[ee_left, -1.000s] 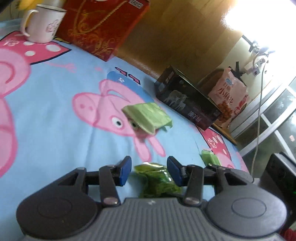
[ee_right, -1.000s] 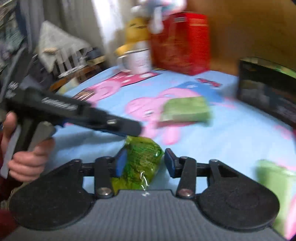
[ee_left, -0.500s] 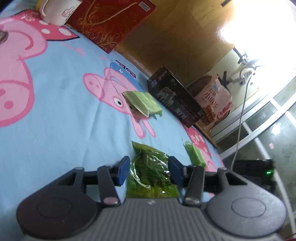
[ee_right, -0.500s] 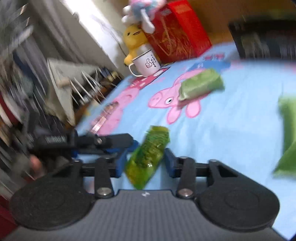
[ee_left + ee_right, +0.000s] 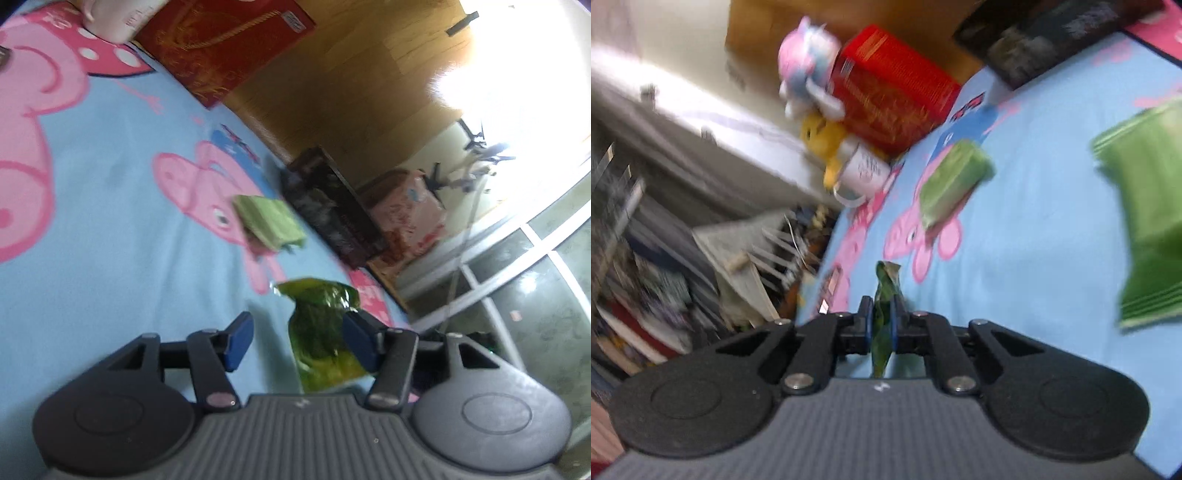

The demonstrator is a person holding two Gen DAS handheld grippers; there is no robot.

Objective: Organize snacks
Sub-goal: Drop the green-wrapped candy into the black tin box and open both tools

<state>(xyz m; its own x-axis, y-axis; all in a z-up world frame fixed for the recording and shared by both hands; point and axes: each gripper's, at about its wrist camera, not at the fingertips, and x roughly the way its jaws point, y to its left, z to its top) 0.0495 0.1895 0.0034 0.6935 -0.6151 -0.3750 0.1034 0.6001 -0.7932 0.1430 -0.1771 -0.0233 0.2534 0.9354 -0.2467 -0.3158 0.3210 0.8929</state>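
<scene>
My right gripper (image 5: 882, 319) is shut on a dark green snack packet (image 5: 884, 291), held edge-on above the blue Peppa Pig cloth (image 5: 1034, 240). The same packet (image 5: 321, 332) shows in the left wrist view, standing between the wide-open fingers of my left gripper (image 5: 299, 341), nearer the right pad. A light green snack pack (image 5: 269, 221) lies on the pig print farther ahead; it also shows in the right wrist view (image 5: 953, 181). Another light green pack (image 5: 1145, 221) lies at the right.
A red gift box (image 5: 221, 48), a white mug (image 5: 860, 173) and plush toys (image 5: 809, 81) stand at the far end. A dark carton (image 5: 332, 210) stands along the wooden wall. A pink bag (image 5: 410, 214) sits beyond it.
My right gripper has closed on the dark green packet and lifted it edge-on. My left gripper has opened wider. Both views have swung.
</scene>
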